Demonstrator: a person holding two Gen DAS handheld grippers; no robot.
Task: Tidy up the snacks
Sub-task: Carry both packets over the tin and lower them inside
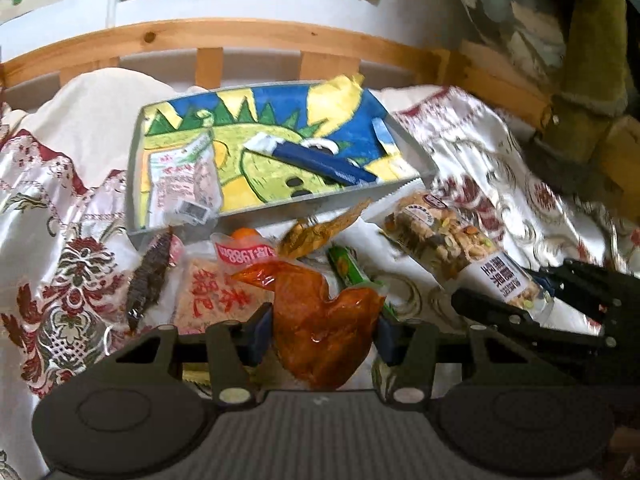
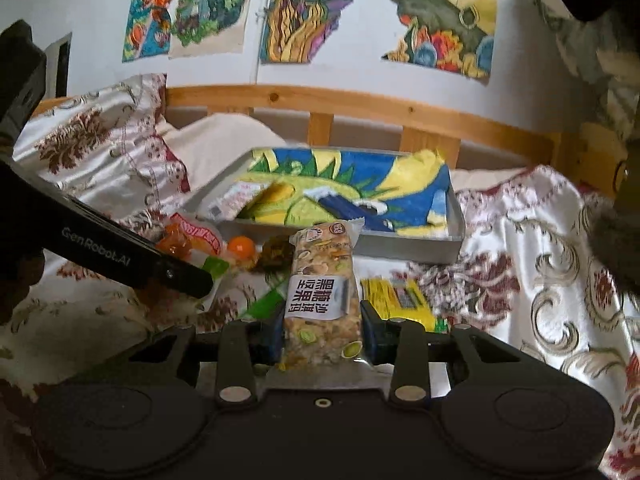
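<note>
Short of tray (image 1: pixel 136 184): left gripper (image 1: pixel 322 334) clamping wing (image 1: pixel 320 320), right gripper (image 2: pixel 322 330) clamping bar (image 2: pixel 320 304) (slick wrappers); could slip out mid-carry.

Place: a bedroom in a home.
Bed: a light wooden bed rail with short slats (image 2: pixel 360 114) runs along the wall.
Cover: a shiny white bed cover with dark red flower patterns (image 2: pixel 520 248) is spread over the bed.
Pillow: a soft cream pillow (image 1: pixel 100 92) lies against the rail.
Wall: a plain white wall (image 2: pixel 100 8) stands behind the bed.
Pictures: bright hand-coloured cartoon drawings on paper (image 2: pixel 188 8) are stuck on the wall, like a child's art.
Tray: a grey metal tray lined with a dinosaur drawing (image 1: pixel 134 200) sits on the cover.
Food: small wrapped snack packets (image 1: pixel 216 296) lie on the cover in front of the tray.
</note>
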